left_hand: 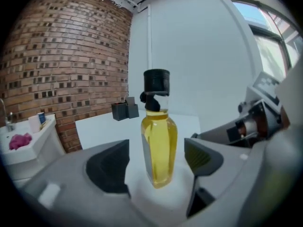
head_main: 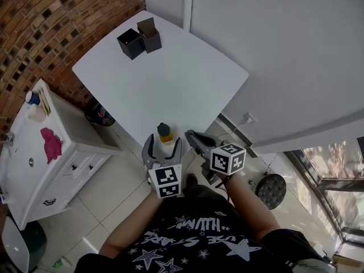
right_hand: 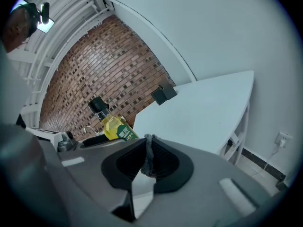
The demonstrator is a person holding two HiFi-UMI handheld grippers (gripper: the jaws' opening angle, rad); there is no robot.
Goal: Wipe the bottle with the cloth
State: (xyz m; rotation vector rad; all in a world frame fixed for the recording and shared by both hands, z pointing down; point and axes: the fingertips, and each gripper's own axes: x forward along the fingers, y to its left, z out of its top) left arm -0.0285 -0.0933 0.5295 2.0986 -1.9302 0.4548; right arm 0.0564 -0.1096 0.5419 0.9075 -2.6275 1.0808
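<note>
Seemingly, the white table (head_main: 170,78) under the bottle (head_main: 165,133) touches brick wall (head_main: 57,21).

No legible text, green label (right_hand: 125,134) on bottle (right_hand: 111,123) too small to read, shirt (head_main: 187,240) lettering upside down, unreadable

Black T-shirt (head_main: 187,238), white stars; grey hand-held grippers (head_main: 164,143) (head_main: 191,135); black-white marker cubes (head_main: 166,182) (head_main: 228,159)

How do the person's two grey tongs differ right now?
The left tongs stand wide open around an upright clear bottle of yellow liquid with a black cap, without touching it. The right tongs are closed. The left tongs hold nothing, while the right tongs pinch a thin grey strip, perhaps cloth. Both are grey.
</note>
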